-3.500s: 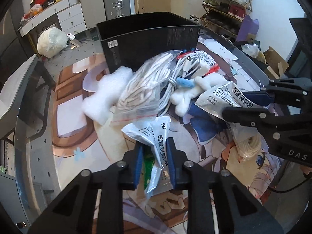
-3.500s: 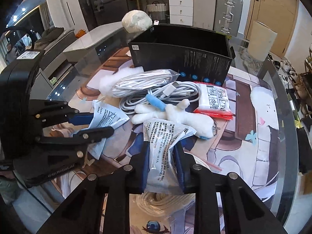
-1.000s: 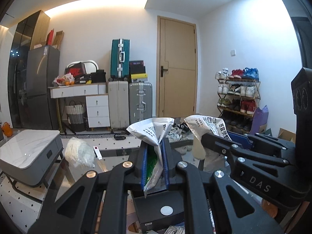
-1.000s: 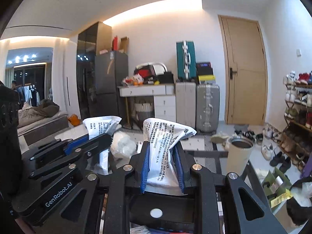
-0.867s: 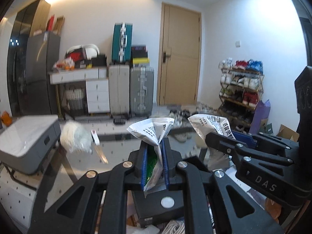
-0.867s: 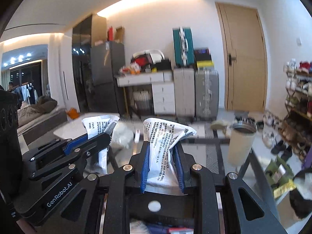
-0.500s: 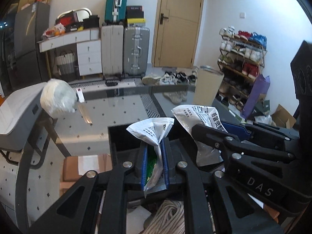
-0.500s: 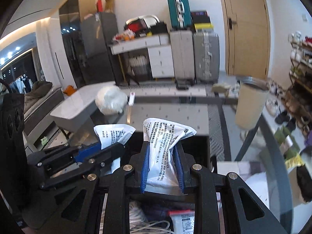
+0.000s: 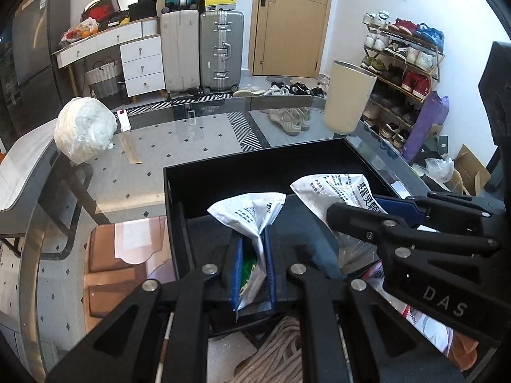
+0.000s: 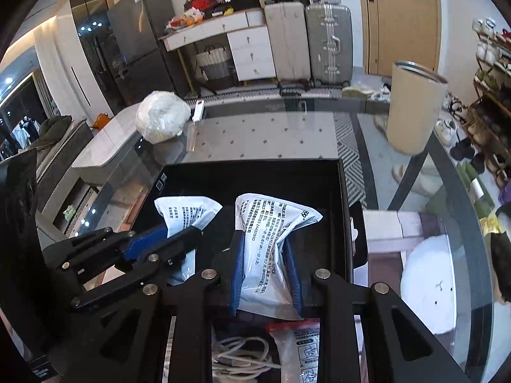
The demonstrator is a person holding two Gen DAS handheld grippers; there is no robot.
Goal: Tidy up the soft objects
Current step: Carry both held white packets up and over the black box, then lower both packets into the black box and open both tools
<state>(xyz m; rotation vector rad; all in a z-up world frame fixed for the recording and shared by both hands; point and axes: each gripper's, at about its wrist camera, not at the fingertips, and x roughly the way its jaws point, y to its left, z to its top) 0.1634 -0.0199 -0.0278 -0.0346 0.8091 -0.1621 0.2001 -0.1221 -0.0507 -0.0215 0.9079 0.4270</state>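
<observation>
My left gripper [image 9: 252, 245] is shut on a white printed medicine packet [image 9: 252, 214] and holds it over the open black box [image 9: 179, 188]. My right gripper [image 10: 265, 249] is shut on a second white printed packet [image 10: 271, 223], also above the black box [image 10: 341, 185]. The right gripper with its packet [image 9: 335, 191] shows at the right of the left wrist view; the left gripper with its packet [image 10: 185, 210] shows at the left of the right wrist view. The box floor looks bare.
Below the grippers lie a bagged rope coil [image 9: 281, 351], white cables [image 10: 242, 357] and a red-edged packet [image 10: 300, 341]. On the glass table [image 9: 191, 134] sit a white bagged bundle [image 9: 84, 131] and a beige cylinder [image 10: 415, 108]. Suitcases, drawers and a shoe rack stand behind.
Both grippers, each still holding its packet, have tilted down and moved forward from facing the room to hovering over the open black box.
</observation>
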